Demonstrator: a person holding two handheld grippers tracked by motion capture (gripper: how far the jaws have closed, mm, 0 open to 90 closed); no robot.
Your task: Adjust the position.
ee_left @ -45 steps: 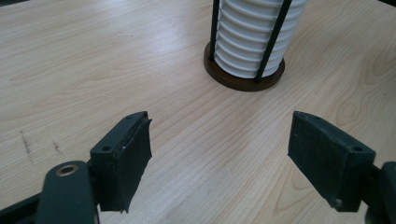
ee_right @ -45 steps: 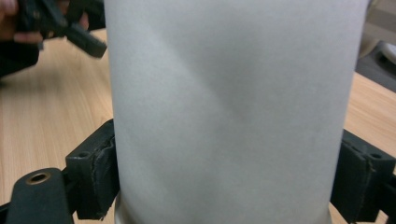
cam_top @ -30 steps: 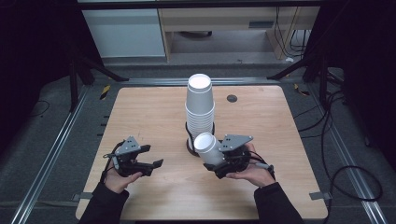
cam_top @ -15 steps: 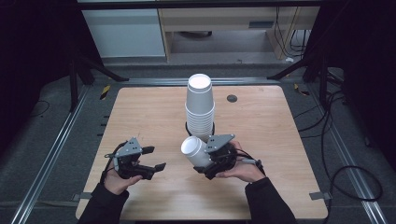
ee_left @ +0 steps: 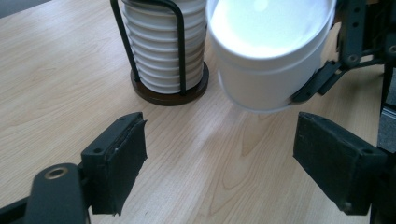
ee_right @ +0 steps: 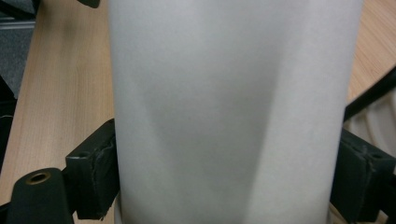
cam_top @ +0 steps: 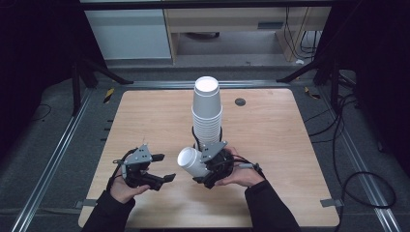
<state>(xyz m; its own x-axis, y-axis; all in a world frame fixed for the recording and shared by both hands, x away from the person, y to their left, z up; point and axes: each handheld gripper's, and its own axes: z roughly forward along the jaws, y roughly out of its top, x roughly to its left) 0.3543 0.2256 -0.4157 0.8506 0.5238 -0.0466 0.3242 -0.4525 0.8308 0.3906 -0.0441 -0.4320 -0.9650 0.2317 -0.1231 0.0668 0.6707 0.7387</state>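
White paper cup (cam_top: 191,162) is off the table, lying tilted with its closed bottom pointing to 10 o'clock, at roughly 6 o'clock of the table (cam_top: 270,145) in the high view. Right tool (cam_top: 205,170) is clamped on it: in the right gripper view the cup (ee_right: 233,112) wall sits between both pads, each pressed against its side. Cup hangs clear above the wood, touching nothing else.

Left tool (cam_top: 162,168) is at 9 o'clock of the cup, just beside it, not touching. Jaws spread wide and empty. In the left gripper view the pads (ee_left: 119,163) stand well apart over bare wood, with the cup (ee_left: 268,51) ahead and slightly blurred.

Directly at 12 o'clock of the held cup: the tall stack of nested cups (cam_top: 207,113), upside down, standing in a black wire holder (cam_top: 196,140). The right tool is very near the holder; contact can't be told.

View differences: the left gripper view shows the holder's round dark base (ee_left: 168,93) and wire uprights, hidden by the tool and cup from above. The high view alone gives the stack height and a small dark disc (cam_top: 240,101) at 1 o'clock on the table.
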